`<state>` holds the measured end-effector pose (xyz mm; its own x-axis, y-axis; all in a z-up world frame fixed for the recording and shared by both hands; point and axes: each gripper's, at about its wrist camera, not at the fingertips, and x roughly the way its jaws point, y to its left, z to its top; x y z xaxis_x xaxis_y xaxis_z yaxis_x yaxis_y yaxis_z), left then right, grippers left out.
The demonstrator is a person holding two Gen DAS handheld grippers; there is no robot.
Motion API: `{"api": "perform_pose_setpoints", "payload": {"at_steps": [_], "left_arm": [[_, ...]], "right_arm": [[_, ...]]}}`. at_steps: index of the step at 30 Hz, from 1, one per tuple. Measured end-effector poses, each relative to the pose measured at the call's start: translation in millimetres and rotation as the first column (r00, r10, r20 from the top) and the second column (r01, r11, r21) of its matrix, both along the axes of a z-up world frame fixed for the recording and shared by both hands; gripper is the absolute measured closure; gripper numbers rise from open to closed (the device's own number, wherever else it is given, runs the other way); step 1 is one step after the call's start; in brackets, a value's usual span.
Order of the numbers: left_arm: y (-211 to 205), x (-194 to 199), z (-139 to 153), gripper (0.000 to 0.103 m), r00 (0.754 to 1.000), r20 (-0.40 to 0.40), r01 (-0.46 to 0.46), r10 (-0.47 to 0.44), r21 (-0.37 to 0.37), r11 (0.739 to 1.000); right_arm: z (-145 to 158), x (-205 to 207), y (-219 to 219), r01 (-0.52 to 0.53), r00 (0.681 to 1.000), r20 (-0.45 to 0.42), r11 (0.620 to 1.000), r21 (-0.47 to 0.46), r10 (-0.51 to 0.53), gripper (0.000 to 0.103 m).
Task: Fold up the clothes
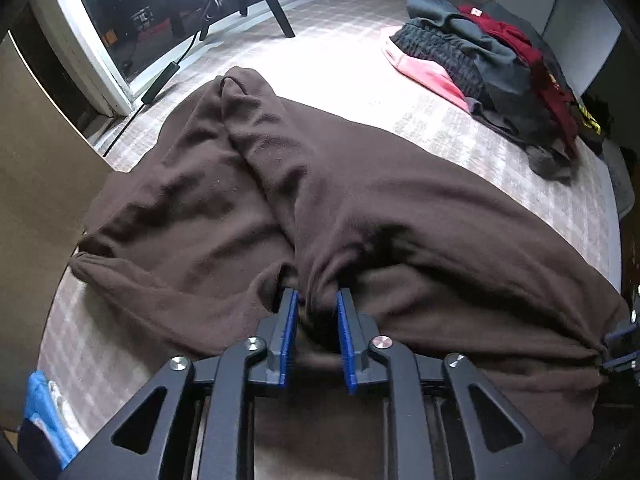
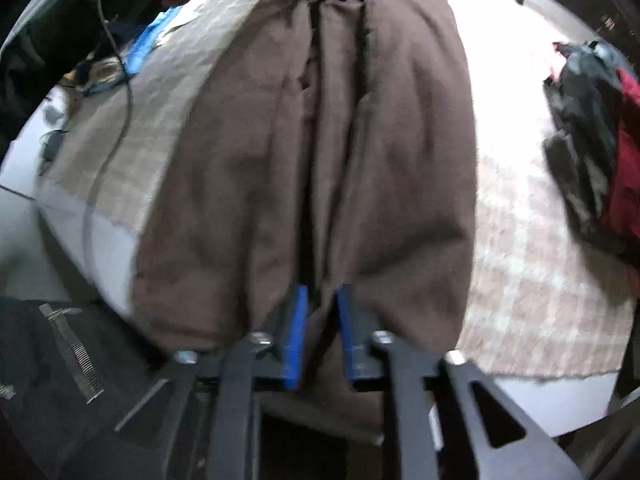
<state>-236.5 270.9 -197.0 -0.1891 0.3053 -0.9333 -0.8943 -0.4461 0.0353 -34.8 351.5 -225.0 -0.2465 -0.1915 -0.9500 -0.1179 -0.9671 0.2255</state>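
Here the brown fleece garment [image 1: 360, 208] is pinched at its near edge by both the left claw [image 1: 317, 300] and the right claw [image 2: 322, 300], so the edge is best kept taut and level while it is carried over the checked tabletop [image 1: 360, 60].

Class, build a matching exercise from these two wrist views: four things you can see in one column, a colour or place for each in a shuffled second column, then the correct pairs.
Things
1. large garment
2. gripper pads
3. pile of clothes
4. cable

Descriptions
A. blue
B. heaped at the far right of the surface
C. brown, spread across the checked cloth
D. black, running off the far left edge

Pairs: 1-C, 2-A, 3-B, 4-D
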Motion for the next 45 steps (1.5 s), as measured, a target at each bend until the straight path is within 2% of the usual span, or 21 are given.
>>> {"api": "perform_pose_setpoints", "payload": {"at_steps": [2,4,6,8,10,13,14,17,19,20,22,23,25,28,30,33,36,40,45], "left_arm": [[-3,3,13,0.082,1.0,-0.006,-0.007,0.007,0.021,1.0],[0,7,28,0.08,1.0,-0.011,-0.007,0.008,0.065,0.998],[17,15,33,0.08,1.0,0.002,0.026,-0.027,0.109,0.994],[34,23,23,0.079,0.997,0.034,0.063,-0.067,0.122,0.991],[48,31,7,0.079,0.992,0.064,0.097,-0.105,0.111,0.989],[58,45,-27,0.077,0.987,0.069,0.144,-0.145,0.02,0.989],[56,49,-31,0.077,0.987,0.048,0.151,-0.152,0.009,0.988],[35,55,-10,0.079,0.994,0.051,0.095,-0.098,0.051,0.994],[16,59,10,0.078,0.997,0.068,0.038,-0.045,0.094,0.995],[4,66,21,0.076,0.997,0.074,0.013,-0.023,0.12,0.993],[-30,94,39,0.065,0.996,0.085,-0.043,0.03,0.159,0.986],[-46,109,41,0.065,0.993,0.101,-0.07,0.054,0.167,0.983],[-76,142,45,0.064,0.985,0.137,-0.128,0.104,0.179,0.976],[-109,199,31,0.064,0.956,0.22,-0.232,0.193,0.163,0.959],[-118,235,19,0.064,0.937,0.254,-0.283,0.241,0.144,0.948],[-115,275,4,0.064,0.905,0.326,-0.337,0.273,0.16,0.928],[-101,296,-2,0.064,0.908,0.308,-0.344,0.282,0.167,0.924],[-97,314,-2,0.064,0.909,0.257,-0.375,0.328,0.162,0.913],[-127,334,-9,0.064,0.867,0.244,-0.475,0.434,0.148,0.867]], "right_arm": [[15,10,13,0.051,0.997,-0.06,0.997,-0.062,-0.055,0.066],[22,17,30,0.129,0.984,-0.12,0.99,-0.053,-0.134,0.066],[12,21,47,0.212,0.97,-0.117,0.977,-0.006,-0.211,0.066],[-4,21,56,0.253,0.963,-0.091,0.967,-0.02,-0.254,0.066],[-22,27,58,0.259,0.964,-0.052,0.965,-0.048,-0.261,0.066],[-29,33,36,0.177,0.984,-0.023,0.983,0.037,-0.176,0.066],[-27,36,33,0.154,0.988,-0.009,0.986,0.055,-0.154,0.066],[-9,64,50,0.241,0.97,-0.047,0.971,0.01,-0.24,0.066],[1,88,72,0.328,0.939,-0.097,0.944,-0.038,-0.33,0.066],[3,97,81,0.332,0.935,-0.115,0.942,-0.052,-0.336,0.063],[-2,106,96,0.361,0.921,-0.125,0.93,-0.075,-0.368,0.057],[-6,104,99,0.366,0.919,-0.122,0.926,-0.093,-0.375,0.057],[-15,100,98,0.327,0.934,-0.115,0.939,-0.111,-0.339,0.057],[-8,85,78,0.208,0.963,-0.152,0.973,-0.105,-0.222,0.057],[-2,78,63,0.11,0.975,-0.182,0.987,-0.117,-0.13,0.057],[-4,66,29,-0.047,0.976,-0.217,0.993,-0.11,0.022,0.057],[-2,63,9,-0.163,0.963,-0.233,0.983,-0.09,0.138,0.057],[-5,53,-14,-0.246,0.944,-0.241,0.967,-0.06,0.225,0.057],[-17,42,-44,-0.353,0.917,-0.181,0.934,0.049,0.356,0.057]]}}
